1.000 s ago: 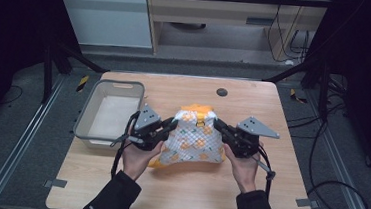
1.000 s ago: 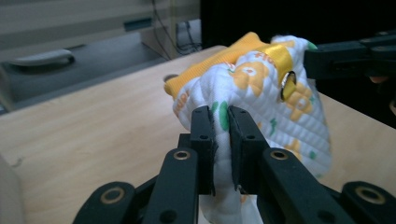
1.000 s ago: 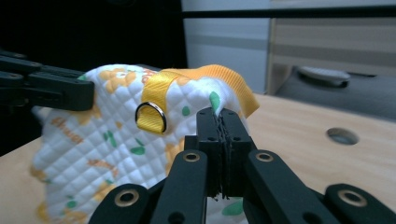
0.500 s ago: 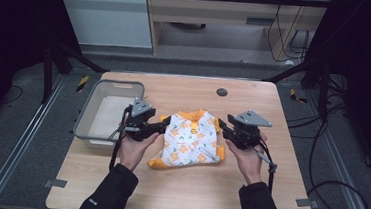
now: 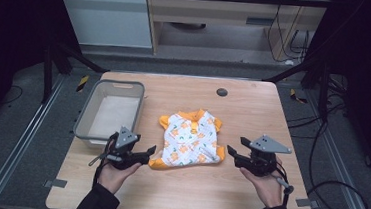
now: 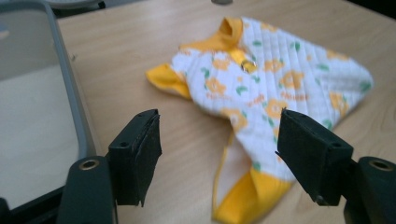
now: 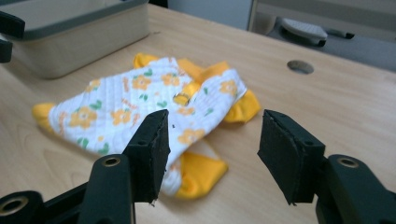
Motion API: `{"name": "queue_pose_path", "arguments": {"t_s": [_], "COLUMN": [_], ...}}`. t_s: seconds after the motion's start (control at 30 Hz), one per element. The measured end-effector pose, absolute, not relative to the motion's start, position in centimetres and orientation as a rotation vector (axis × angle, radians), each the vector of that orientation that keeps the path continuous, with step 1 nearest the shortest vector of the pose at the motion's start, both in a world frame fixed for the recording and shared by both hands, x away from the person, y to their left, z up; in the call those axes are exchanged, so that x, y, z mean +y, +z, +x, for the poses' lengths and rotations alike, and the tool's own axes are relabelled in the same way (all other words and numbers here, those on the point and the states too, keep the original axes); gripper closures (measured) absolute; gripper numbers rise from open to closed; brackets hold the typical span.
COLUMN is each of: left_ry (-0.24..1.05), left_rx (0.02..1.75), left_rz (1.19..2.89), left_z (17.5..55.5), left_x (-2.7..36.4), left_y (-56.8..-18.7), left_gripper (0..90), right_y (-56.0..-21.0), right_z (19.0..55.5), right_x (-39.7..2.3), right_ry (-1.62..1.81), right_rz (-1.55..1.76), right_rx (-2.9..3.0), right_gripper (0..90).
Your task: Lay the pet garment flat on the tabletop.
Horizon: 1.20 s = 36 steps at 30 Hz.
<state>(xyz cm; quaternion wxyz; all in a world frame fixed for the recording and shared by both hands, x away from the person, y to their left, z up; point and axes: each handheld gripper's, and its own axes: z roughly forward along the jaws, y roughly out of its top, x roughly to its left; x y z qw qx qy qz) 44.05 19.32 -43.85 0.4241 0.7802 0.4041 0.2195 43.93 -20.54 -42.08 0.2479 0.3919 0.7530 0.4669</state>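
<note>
A small white garment (image 5: 189, 140) with orange flowers and yellow trim lies flat on the middle of the wooden table (image 5: 253, 110). My left gripper (image 5: 151, 149) rests by its near left corner, open and holding nothing. Off the garment's near right corner sits my right gripper (image 5: 230, 151), also open and empty. In the left gripper view the garment (image 6: 275, 88) spreads beyond the jaws, its yellow hem just ahead of them. In the right gripper view the garment (image 7: 154, 102) lies past the spread jaws, a yellow cuff nearest.
A grey plastic basin (image 5: 87, 123) stands at the table's left, close to my left hand; its rim (image 6: 70, 93) fills the left of the left gripper view. A dark round hole (image 5: 221, 92) marks the far tabletop. Cables trail off to the right.
Both grippers let go of the garment and drew back toward the near edge. The garment, held up and bunched before, now lies spread on the table.
</note>
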Motion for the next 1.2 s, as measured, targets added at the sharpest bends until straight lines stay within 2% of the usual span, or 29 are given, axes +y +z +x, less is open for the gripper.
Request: {"name": "queue_pose_path", "arguments": {"t_s": [0.17, 0.43, 0.67, 0.9, 1.07, 1.2], "left_ry": [0.548, 0.525, 0.505, 0.464, 0.429, 0.403], "left_rx": [1.0, 0.963, 0.914, 0.942, 0.947, 0.939], "left_rz": [2.011, 2.07, 2.141, 2.176, 2.219, 2.22], "left_z": [43.4, 43.1, 43.3, 43.7, 44.0, 43.8], "left_x": [19.3, 18.4, 17.1, 16.2, 15.8, 15.8], "left_y": [-45.9, -47.6, -48.5, -48.9, -49.0, -48.7], "left_gripper": [30.2, 31.2, 38.7, 51.9, 64.6, 80.4], "right_y": [-44.7, -47.1, -48.6, -49.3, -49.5, -49.4], "right_z": [43.8, 44.1, 45.2, 45.5, 45.7, 45.6], "right_x": [-20.8, -20.3, -18.2, -16.5, -16.5, -16.5], "right_ry": [1.195, 1.169, 1.137, 1.086, 1.048, 1.005], "right_rz": [1.092, 1.105, 1.052, 0.979, 0.989, 1.002], "right_rx": [2.131, 2.186, 2.262, 2.317, 2.313, 2.325], "right_gripper": [43.4, 47.7, 50.9, 52.5, 63.9, 76.7]}}
